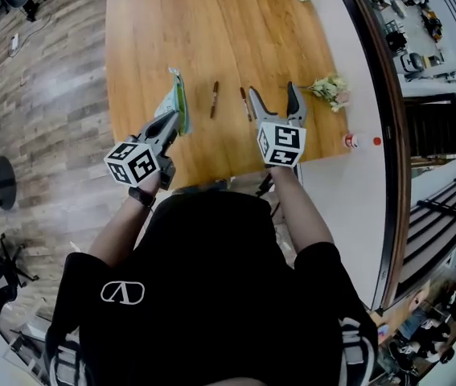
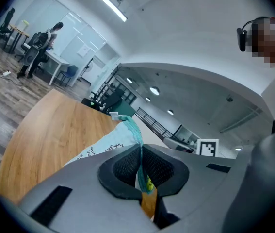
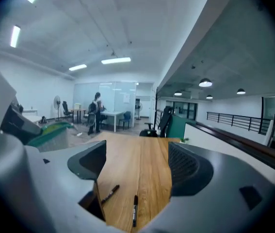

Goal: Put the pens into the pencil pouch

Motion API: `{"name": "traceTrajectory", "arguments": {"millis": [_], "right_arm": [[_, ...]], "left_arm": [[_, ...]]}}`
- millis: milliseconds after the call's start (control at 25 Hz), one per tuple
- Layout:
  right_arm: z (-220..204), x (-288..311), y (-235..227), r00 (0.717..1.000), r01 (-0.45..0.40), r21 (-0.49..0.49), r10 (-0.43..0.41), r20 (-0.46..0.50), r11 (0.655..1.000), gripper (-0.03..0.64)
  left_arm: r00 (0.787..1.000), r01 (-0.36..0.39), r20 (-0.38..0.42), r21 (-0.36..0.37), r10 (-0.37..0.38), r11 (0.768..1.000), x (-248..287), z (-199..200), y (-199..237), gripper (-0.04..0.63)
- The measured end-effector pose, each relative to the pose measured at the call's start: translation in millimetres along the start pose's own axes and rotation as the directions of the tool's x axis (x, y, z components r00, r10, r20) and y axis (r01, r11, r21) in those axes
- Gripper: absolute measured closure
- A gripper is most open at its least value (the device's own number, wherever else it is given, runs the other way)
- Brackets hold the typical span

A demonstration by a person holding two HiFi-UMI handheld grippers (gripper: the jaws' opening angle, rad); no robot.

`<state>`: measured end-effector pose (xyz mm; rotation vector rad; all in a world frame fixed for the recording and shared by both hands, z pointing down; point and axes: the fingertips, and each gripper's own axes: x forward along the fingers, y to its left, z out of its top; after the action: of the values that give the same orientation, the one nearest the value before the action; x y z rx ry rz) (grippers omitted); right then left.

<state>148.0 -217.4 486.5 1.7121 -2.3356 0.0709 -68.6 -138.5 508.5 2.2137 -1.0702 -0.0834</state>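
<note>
Now your left gripper (image 1: 173,121) is pinching the pouch (image 2: 103,147) by its zipper edge, jaws nearly together, and the pouch is stretching ahead of them. Your right gripper (image 1: 276,101) is standing wide open, gripping nothing. One pen (image 1: 245,103) is lying on the table (image 1: 211,30) just before its left jaw, and a second pen (image 1: 214,100) is lying between the grippers.
</note>
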Motion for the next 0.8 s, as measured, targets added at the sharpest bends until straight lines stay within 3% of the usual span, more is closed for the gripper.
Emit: {"name": "traceTrajectory", "arguments": {"millis": [120, 280, 360, 480, 680, 800], "right_arm": [[-57, 47, -3, 0.973, -0.052, 0.014, 0.054, -0.225, 0.999, 0.249], [-134, 90, 1, 0.873, -0.108, 0.077, 0.132, -0.470, 0.991, 0.298], [-167, 104, 3, 0.812, -0.113, 0.102, 0.151, -0.563, 0.988, 0.307], [-217, 116, 4, 0.695, -0.112, 0.128, 0.170, -0.698, 0.985, 0.328], [-283, 124, 12, 0.509, -0.126, 0.192, 0.230, -0.829, 0.973, 0.341], [-304, 126, 9, 0.438, -0.106, 0.205, 0.231, -0.869, 0.973, 0.356]], "left_arm": [[1.000, -0.004, -0.009, -0.008, 0.004, 1.000, 0, -5, -2, 0.580], [1.000, -0.019, -0.026, -0.028, 0.018, 0.999, -3, -14, 0, 0.580], [0.999, -0.028, -0.034, -0.044, 0.026, 0.999, -5, -18, 3, 0.580], [0.998, -0.046, -0.040, -0.063, 0.044, 0.997, -7, -25, 9, 0.580], [0.996, -0.077, -0.055, -0.083, 0.073, 0.994, -7, -36, 21, 0.580], [0.995, -0.087, -0.054, -0.090, 0.082, 0.992, -7, -39, 24, 0.580]]}}
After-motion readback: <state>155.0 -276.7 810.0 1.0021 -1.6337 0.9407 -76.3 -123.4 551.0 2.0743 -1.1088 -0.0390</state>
